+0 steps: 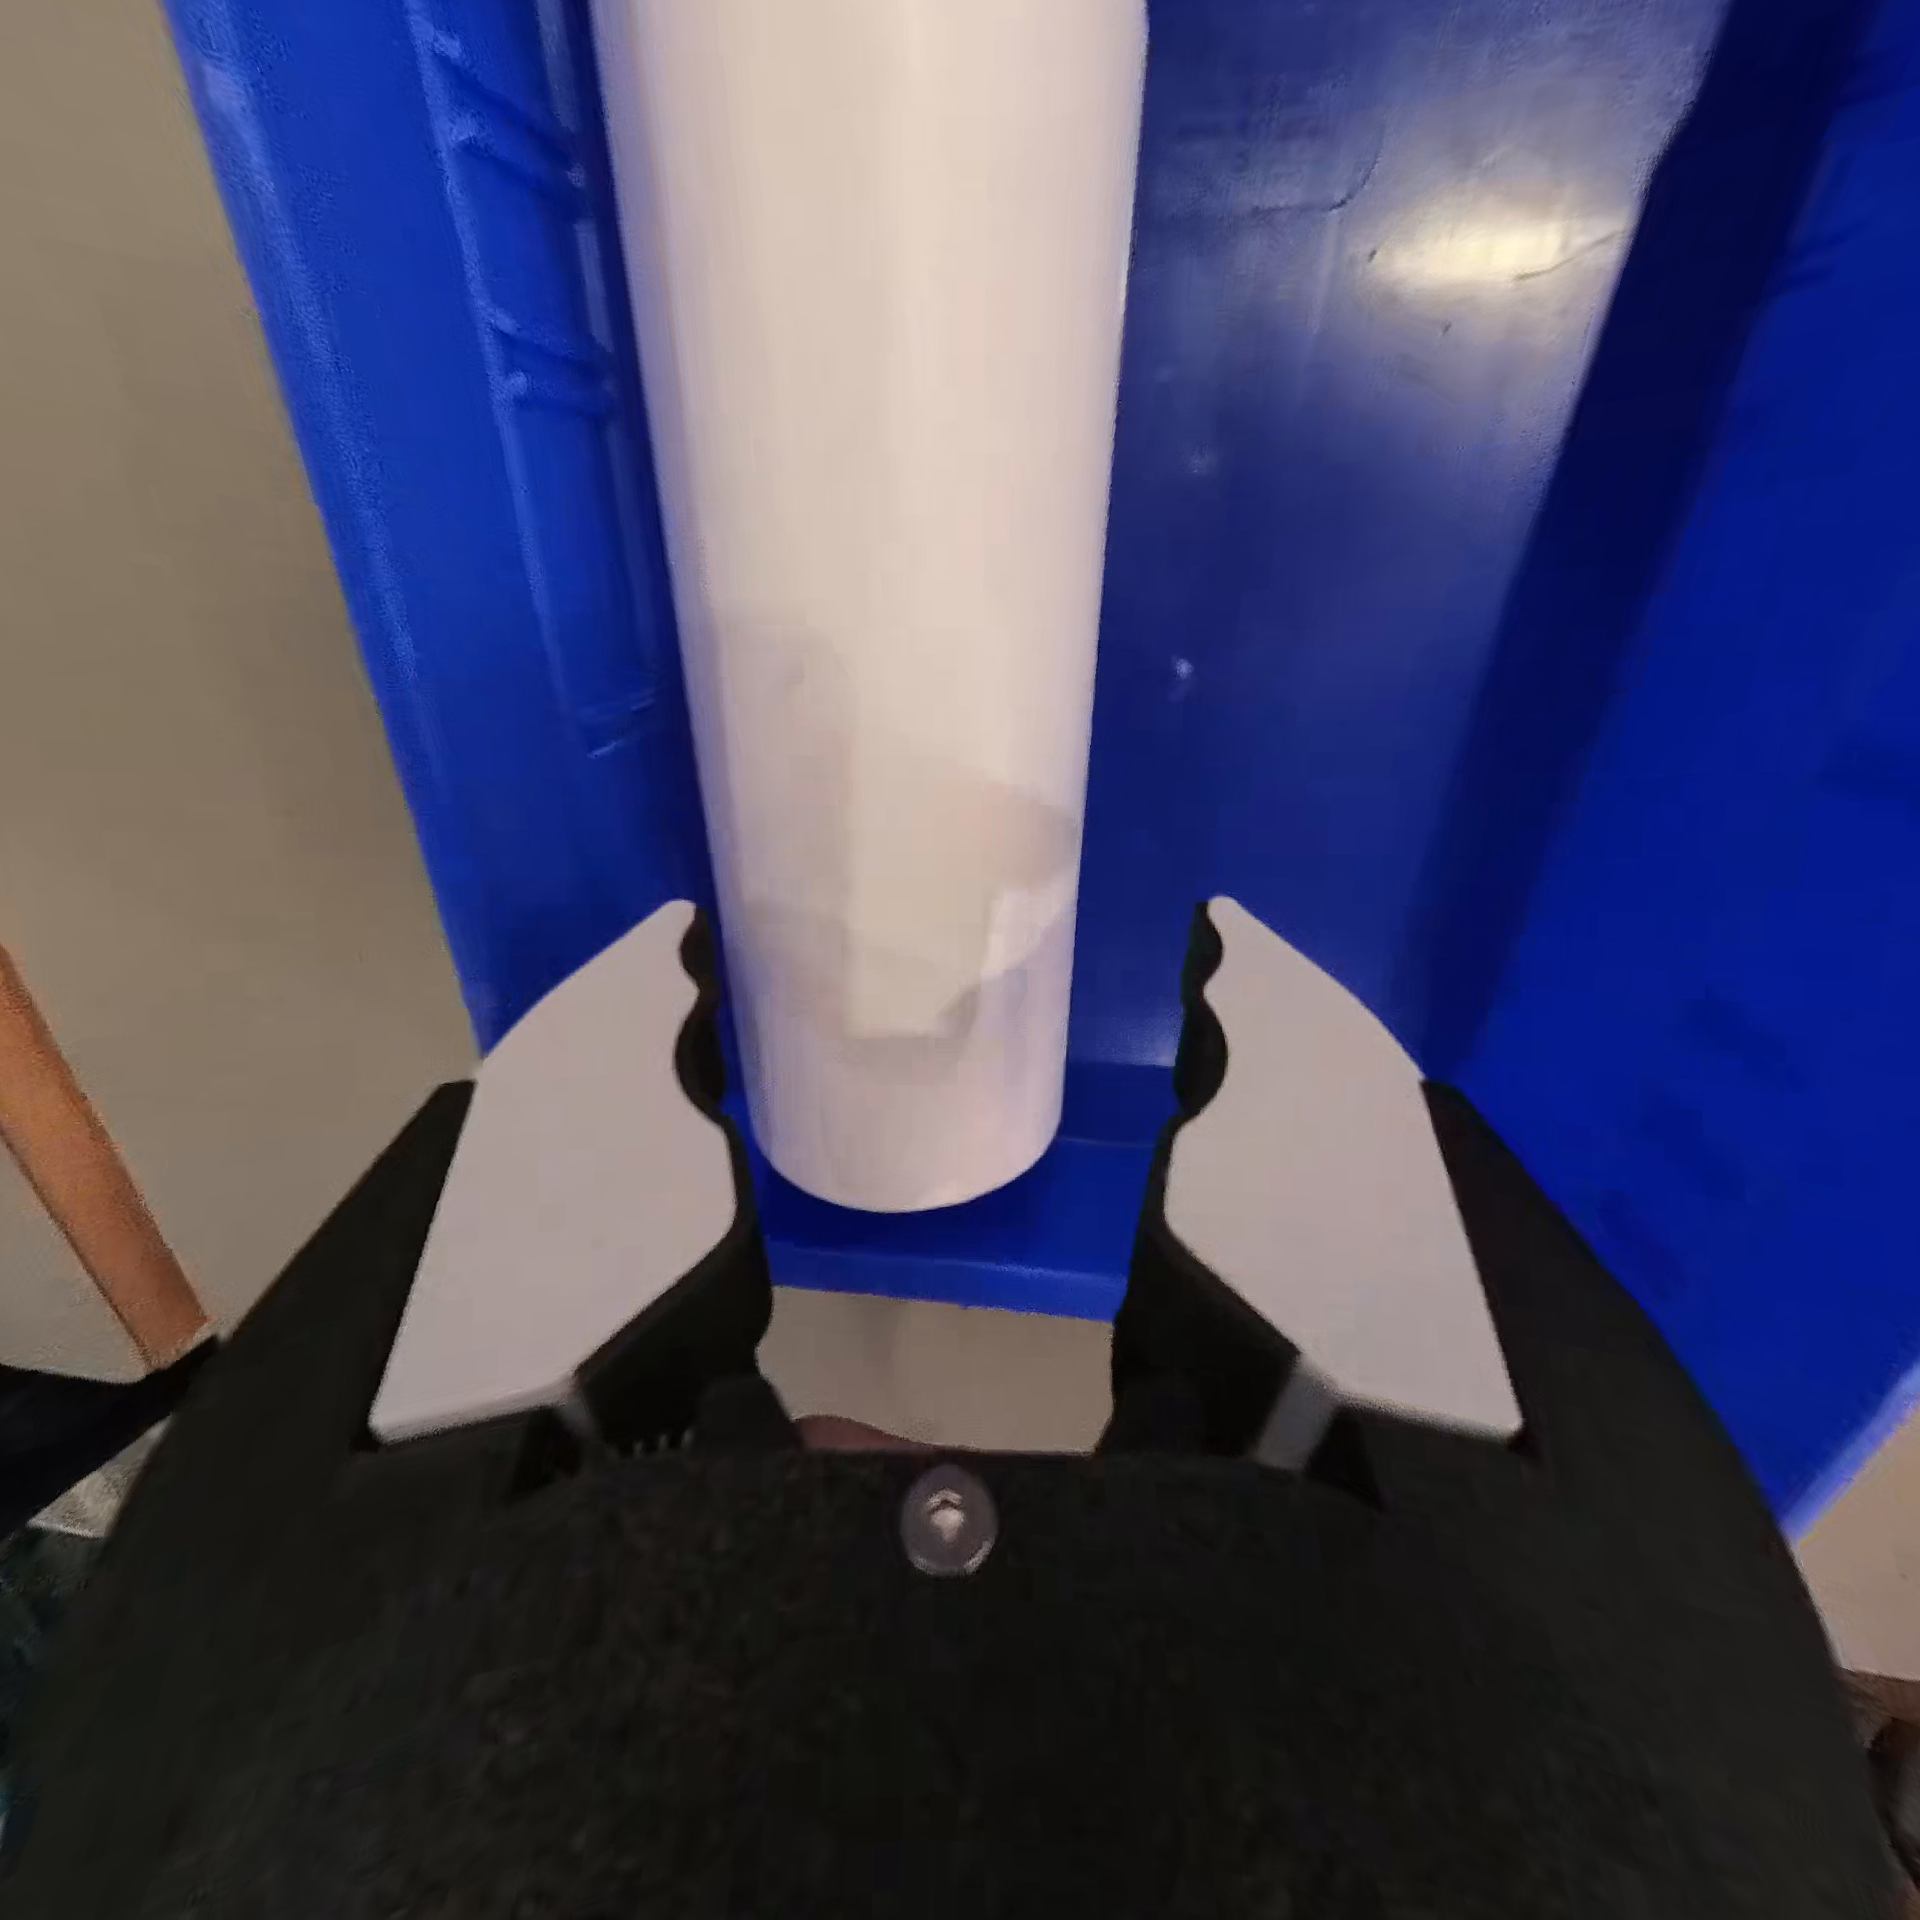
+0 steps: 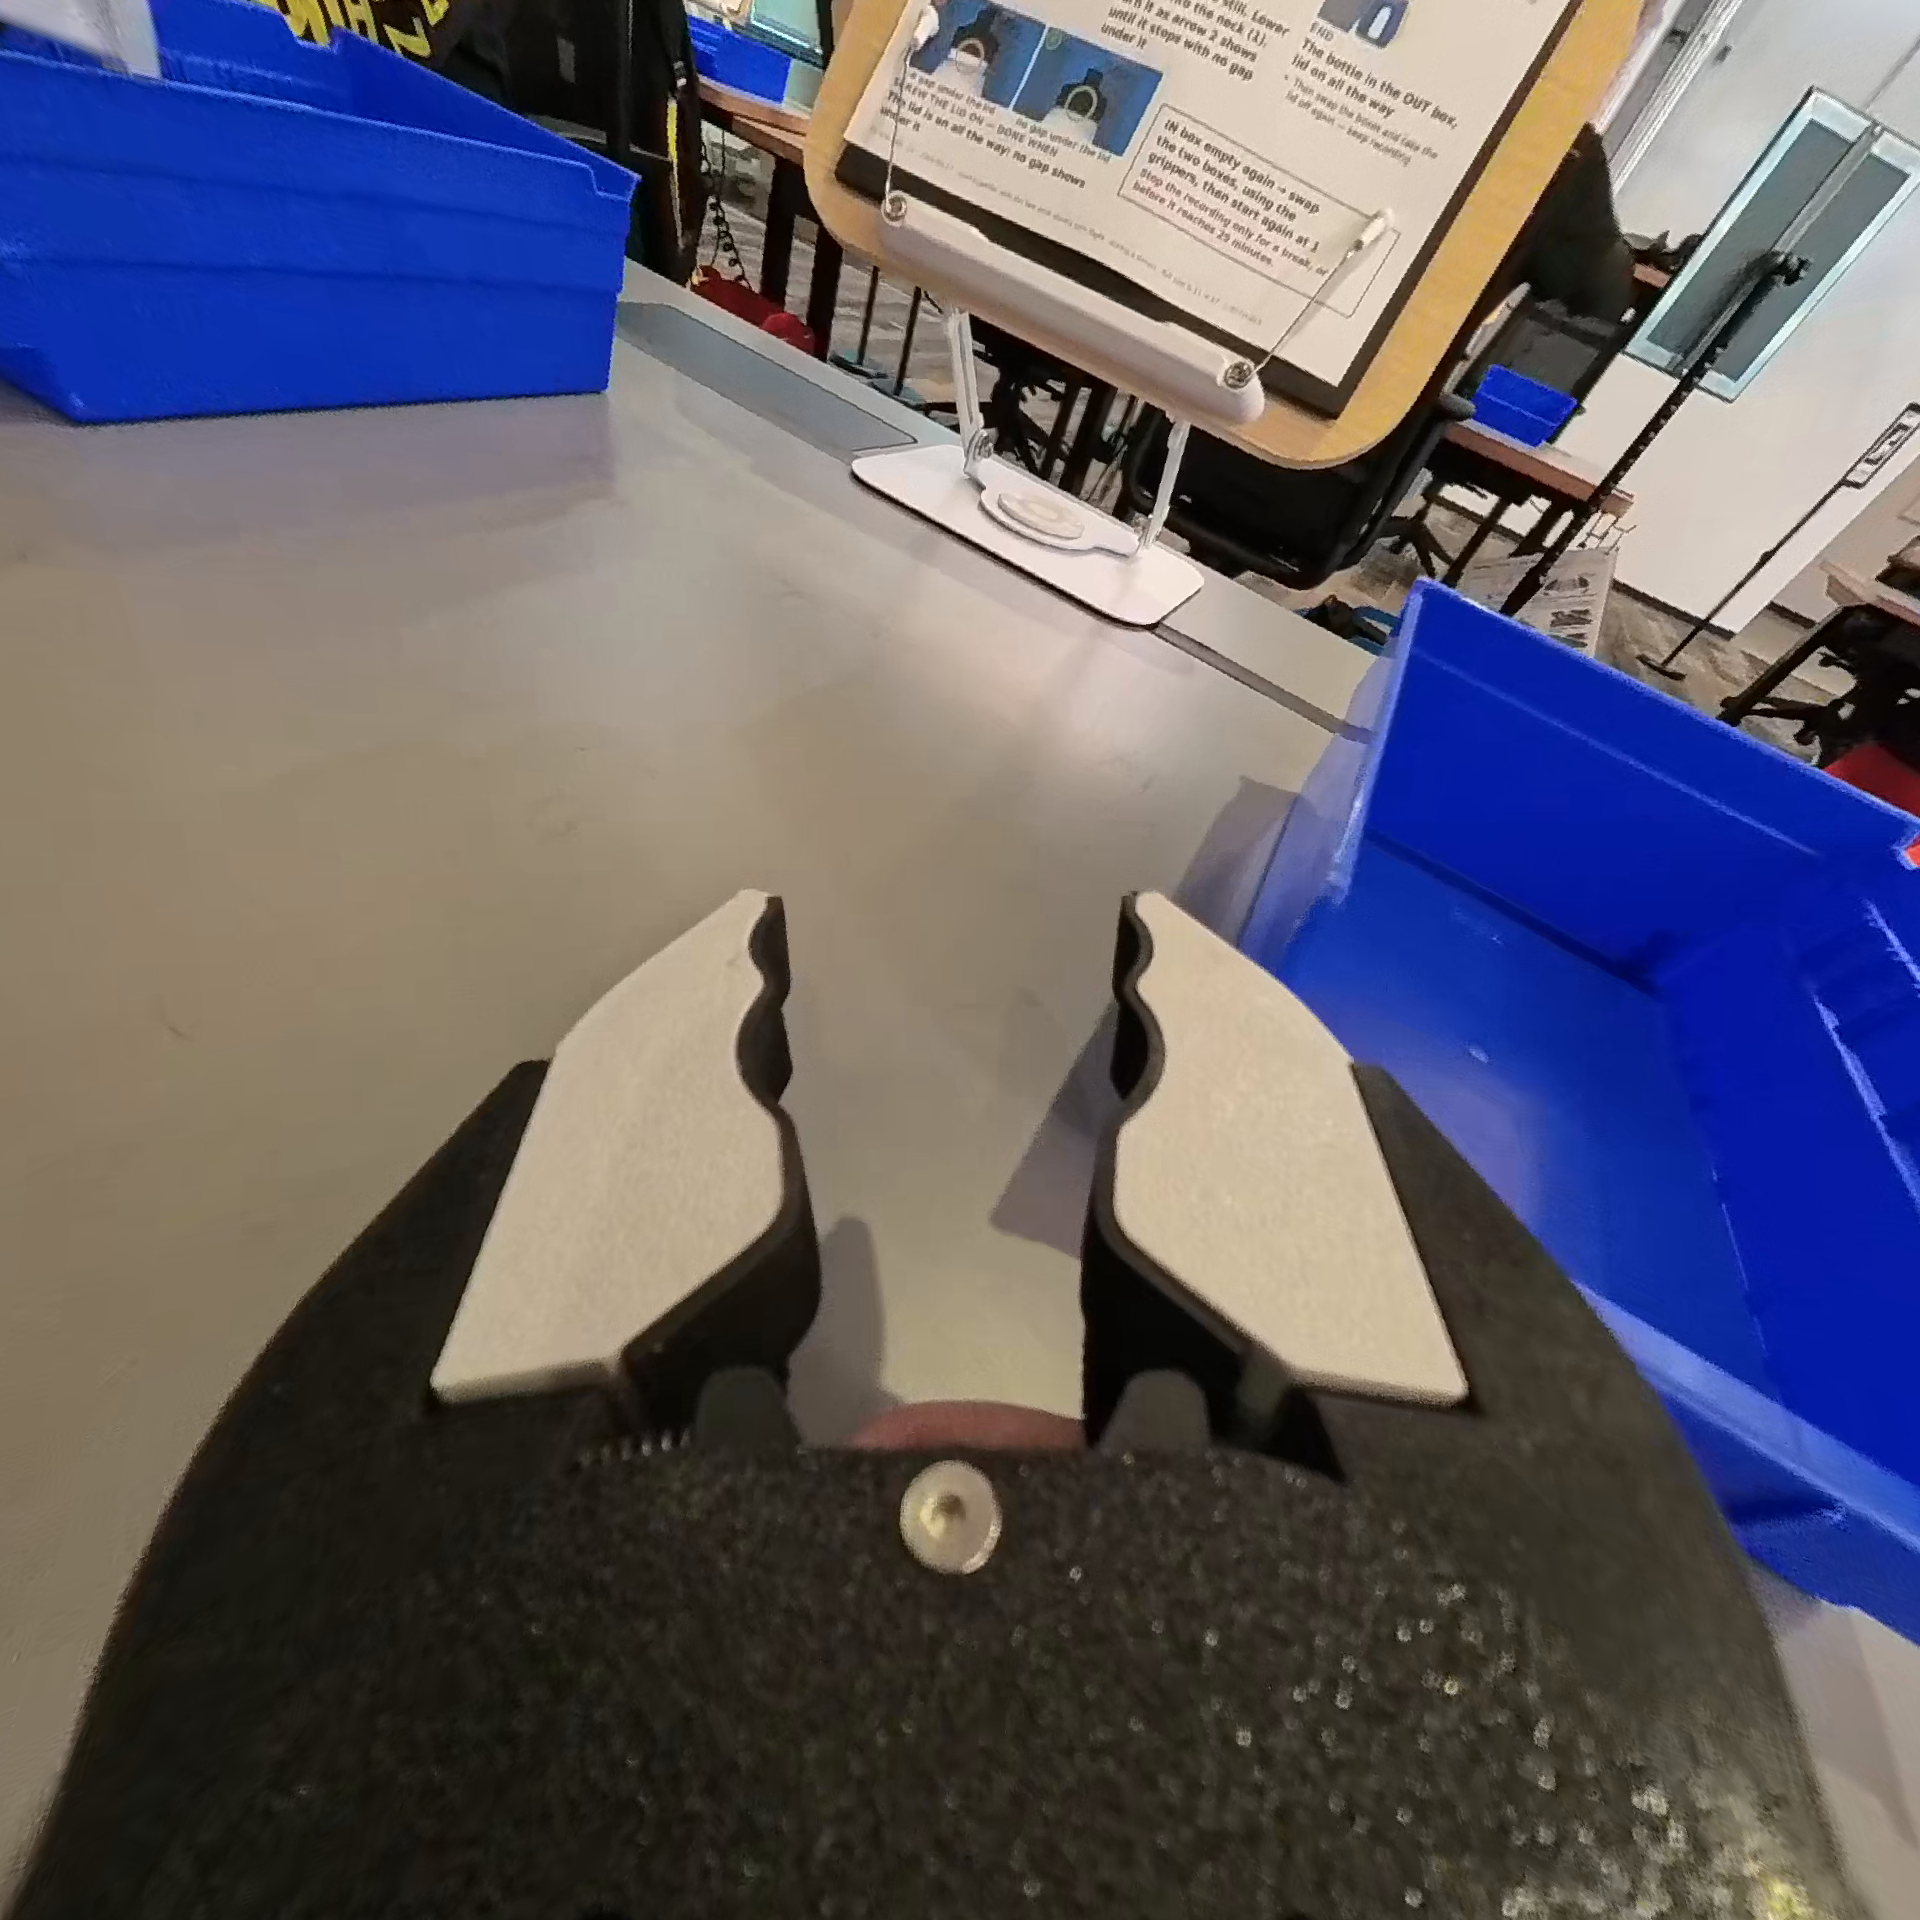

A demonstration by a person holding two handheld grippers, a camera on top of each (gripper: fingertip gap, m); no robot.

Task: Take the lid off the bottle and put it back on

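Observation:
In the left wrist view a white bottle [image 1: 883,520] lies inside a blue bin [image 1: 1351,623], its near end by the bin's front wall. Its lid end is out of the frame. My left gripper [image 1: 948,914] is open around the bottle's near end. The left fingertip [image 1: 644,987] is at the bottle's side, and a clear blue gap separates the right fingertip [image 1: 1257,987] from it. My right gripper [image 2: 953,904] is open and empty above the grey table [image 2: 416,727], with only bare table between its pads.
A blue bin [image 2: 1558,1039] sits just right of my right gripper. Stacked blue bins [image 2: 260,260] stand at the far left. A stand holding an instruction sheet [image 2: 1143,208] is at the table's far edge. A wooden rod [image 1: 73,1174] shows at the left.

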